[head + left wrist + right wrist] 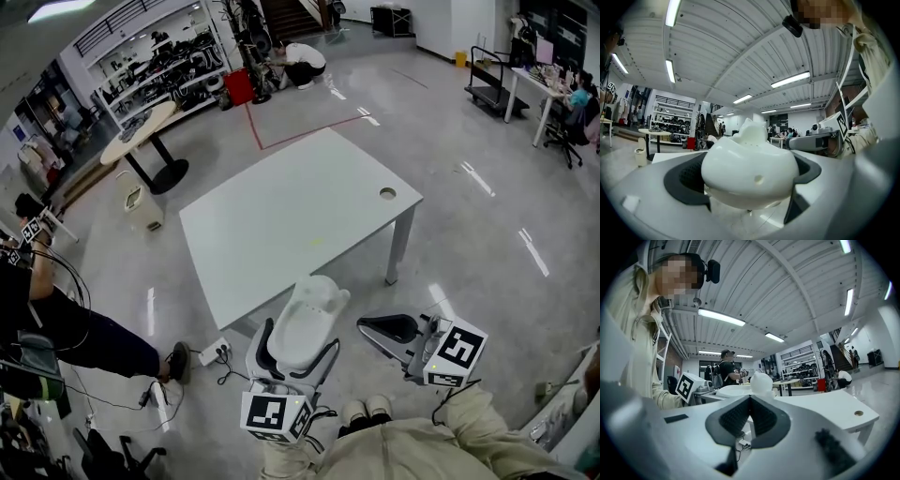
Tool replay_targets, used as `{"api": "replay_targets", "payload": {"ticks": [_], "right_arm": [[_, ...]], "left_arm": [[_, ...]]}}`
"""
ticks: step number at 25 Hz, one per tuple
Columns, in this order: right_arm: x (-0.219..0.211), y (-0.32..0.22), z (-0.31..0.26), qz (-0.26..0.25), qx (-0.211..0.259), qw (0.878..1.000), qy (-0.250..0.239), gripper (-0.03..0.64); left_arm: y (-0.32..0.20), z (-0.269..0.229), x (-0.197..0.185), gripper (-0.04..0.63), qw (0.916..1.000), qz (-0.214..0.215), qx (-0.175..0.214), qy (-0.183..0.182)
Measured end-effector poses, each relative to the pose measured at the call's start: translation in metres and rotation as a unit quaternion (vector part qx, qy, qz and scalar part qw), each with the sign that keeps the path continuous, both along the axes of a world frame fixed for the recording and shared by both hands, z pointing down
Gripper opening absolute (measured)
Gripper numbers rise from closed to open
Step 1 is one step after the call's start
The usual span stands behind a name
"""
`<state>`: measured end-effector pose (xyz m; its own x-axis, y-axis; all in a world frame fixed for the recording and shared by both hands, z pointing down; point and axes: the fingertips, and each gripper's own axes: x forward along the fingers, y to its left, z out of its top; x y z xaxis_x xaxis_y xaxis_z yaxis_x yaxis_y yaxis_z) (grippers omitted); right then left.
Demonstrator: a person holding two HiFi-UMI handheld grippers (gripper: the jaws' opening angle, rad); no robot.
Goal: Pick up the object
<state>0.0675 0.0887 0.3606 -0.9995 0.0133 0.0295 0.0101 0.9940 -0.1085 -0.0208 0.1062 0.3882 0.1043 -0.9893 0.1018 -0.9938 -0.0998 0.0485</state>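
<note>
A white moulded plastic object (310, 317) with a rounded body and a bumpy top is held off the table's near edge, above the floor. My left gripper (298, 341) is shut on it, its black pads (684, 180) pressing on both sides of the object (750, 168). My right gripper (373, 326) hangs just to the right of it, apart from it, with its jaws shut together and nothing between them (750, 417). The object (761, 382) also shows past those jaws in the right gripper view.
The white table (281, 216) with a round hole (387, 193) stands ahead. A power strip (215, 352) and cables lie on the floor at left, near a seated person (56, 319). Farther back are a round table (141, 131), a bin (141, 201) and shelves (159, 66).
</note>
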Motion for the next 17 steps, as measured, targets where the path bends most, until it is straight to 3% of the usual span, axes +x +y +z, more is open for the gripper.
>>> {"api": "replay_targets", "payload": {"ticks": [17], "right_arm": [[-0.0048,0.0067,0.0014,-0.019,0.003,1.0,-0.003,0.003]], "left_arm": [[0.0045,-0.0053,-0.0021,0.525,0.9999,-0.006,0.009,-0.01]]}}
